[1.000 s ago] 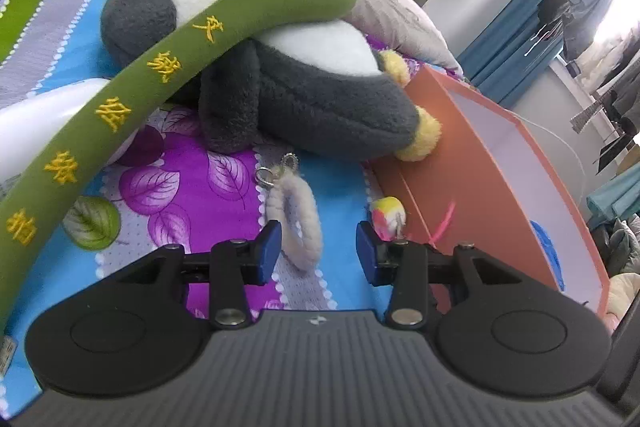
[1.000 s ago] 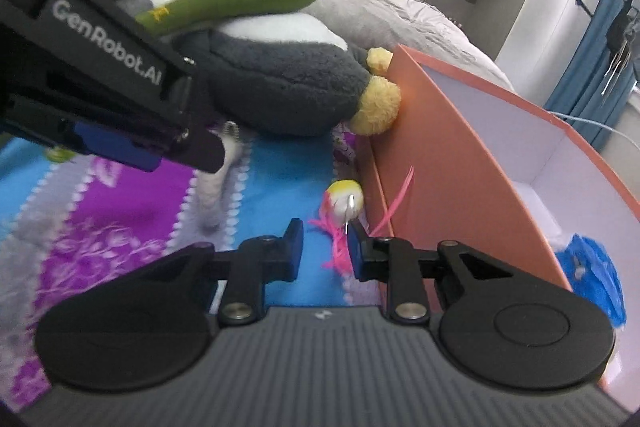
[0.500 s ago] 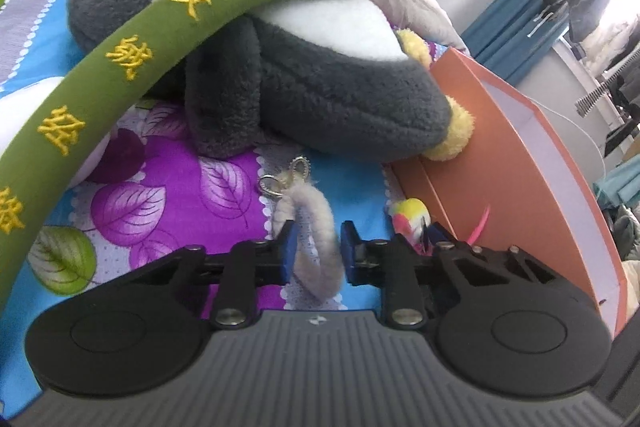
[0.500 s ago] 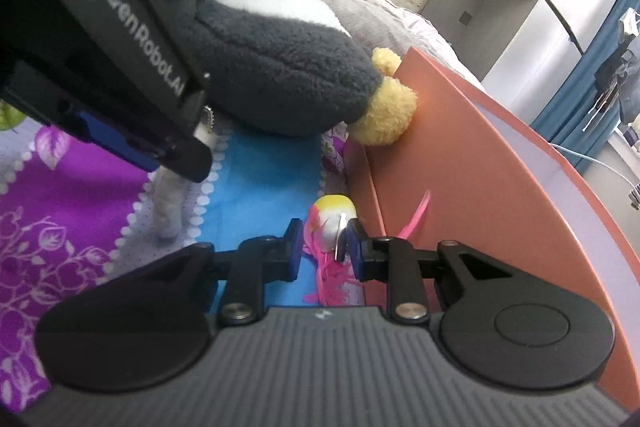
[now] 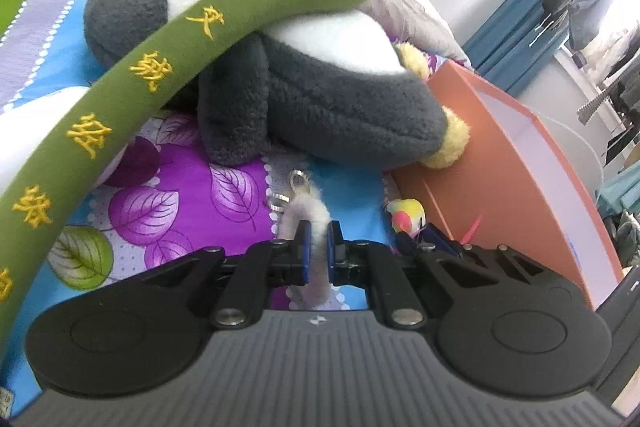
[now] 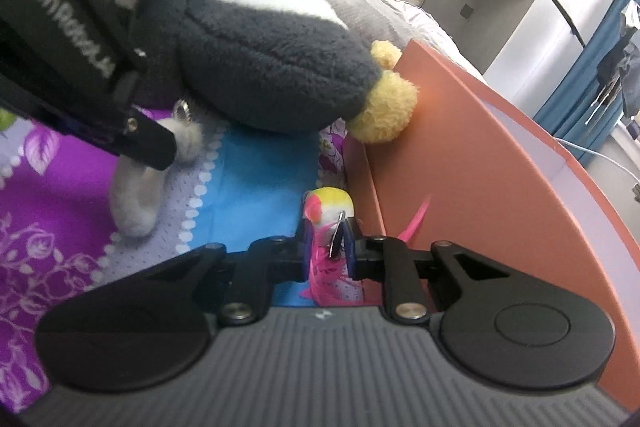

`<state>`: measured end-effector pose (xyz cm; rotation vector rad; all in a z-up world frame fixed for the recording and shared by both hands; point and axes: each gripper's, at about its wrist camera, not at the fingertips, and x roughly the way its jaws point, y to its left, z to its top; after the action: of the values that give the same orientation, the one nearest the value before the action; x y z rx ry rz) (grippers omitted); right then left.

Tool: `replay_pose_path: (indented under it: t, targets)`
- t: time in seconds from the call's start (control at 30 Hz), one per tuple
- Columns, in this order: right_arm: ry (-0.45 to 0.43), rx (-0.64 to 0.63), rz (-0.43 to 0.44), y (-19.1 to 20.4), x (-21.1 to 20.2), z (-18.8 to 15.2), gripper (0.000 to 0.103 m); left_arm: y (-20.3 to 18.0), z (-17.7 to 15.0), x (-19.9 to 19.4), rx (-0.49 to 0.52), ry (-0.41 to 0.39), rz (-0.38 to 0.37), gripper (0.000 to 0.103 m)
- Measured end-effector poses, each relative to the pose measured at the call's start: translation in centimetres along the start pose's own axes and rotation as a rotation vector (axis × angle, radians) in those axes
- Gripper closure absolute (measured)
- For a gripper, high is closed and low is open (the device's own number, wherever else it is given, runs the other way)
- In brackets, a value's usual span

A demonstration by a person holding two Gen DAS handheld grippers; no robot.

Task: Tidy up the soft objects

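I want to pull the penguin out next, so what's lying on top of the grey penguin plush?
A long green plush with yellow embroidery lies diagonally across the grey penguin plush, its rounded head end resting on the white belly. Whether anything else sits behind the penguin is hidden by its body.

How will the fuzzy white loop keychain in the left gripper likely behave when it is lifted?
Probably floppy: the fuzzy white loop squashes thin between the left gripper pads. Likely light. Its metal ring hangs free, so it may swing.
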<state>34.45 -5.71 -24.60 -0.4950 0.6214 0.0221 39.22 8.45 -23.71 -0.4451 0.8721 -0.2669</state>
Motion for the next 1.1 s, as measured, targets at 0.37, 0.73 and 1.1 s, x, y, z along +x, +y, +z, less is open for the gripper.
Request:
replay_pose_path:
  t: [0.37,0.73,1.1]
  targets:
    - [-0.001,0.08,0.076,-1.7,-4.1,0.1,0.1,-0.9,-2.6,-5.1,-0.031,-0.024,0.004,0.094]
    - [-0.055,0.055,0.062,-1.1,-6.8,-0.9,0.097,0.1,-7.1,-9.8,-0.083,-0.055,0.077,0.094]
    - [0.002,-0.085,-0.018,0.8,-1.9,-0.1,0.085,2.0,-9.7,-9.5,-0.114,-0.009,0.13,0.094]
